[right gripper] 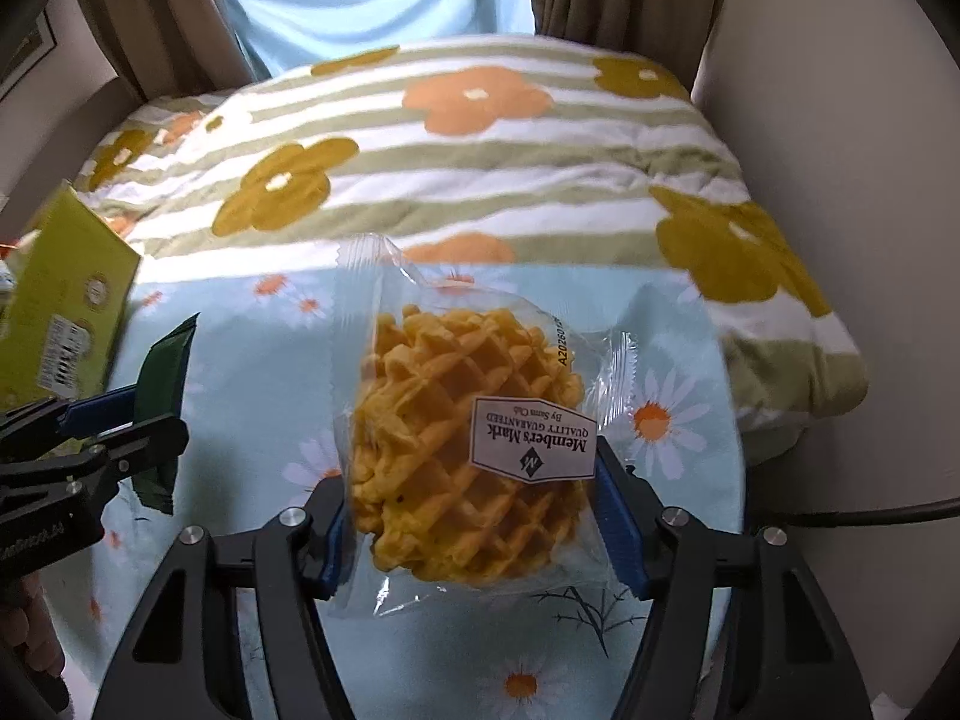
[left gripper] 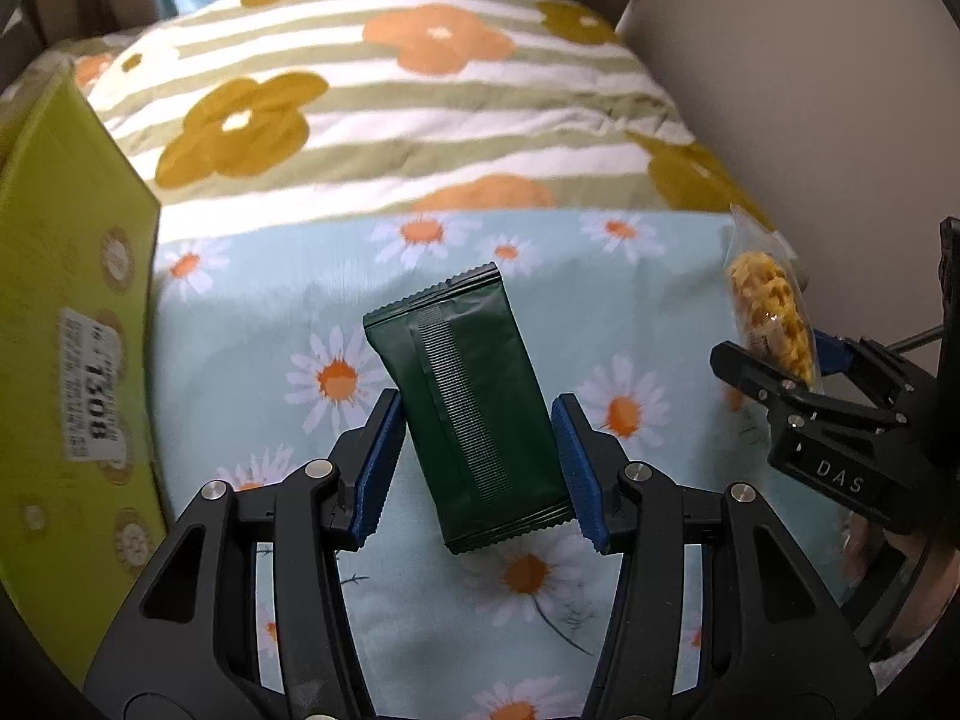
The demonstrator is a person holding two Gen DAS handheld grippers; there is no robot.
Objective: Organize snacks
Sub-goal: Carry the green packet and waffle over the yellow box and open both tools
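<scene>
A dark green foil snack packet [left gripper: 456, 360] hangs tilted above the daisy cloth [left gripper: 240, 312]. My left gripper [left gripper: 477, 402] is shut on the packet's lower half, blue pads pressing both long edges. In the right wrist view the same packet [right gripper: 168, 372] shows edge-on in the left gripper [right gripper: 150, 414]. A clear packet with a golden waffle and a white label [right gripper: 456, 408] is lifted off the cloth. My right gripper [right gripper: 471, 468] is shut on the sides of the waffle packet. The left wrist view has the waffle packet [left gripper: 771, 306] and the right gripper [left gripper: 780, 372] at the far right.
A yellow-green cardboard box [left gripper: 66, 300] stands at the left edge of the cloth. Behind the cloth lies a striped blanket with orange and mustard flowers [left gripper: 420, 108]. A pale wall [right gripper: 840, 180] closes the right side, with a dark cable [right gripper: 870, 513] running along it.
</scene>
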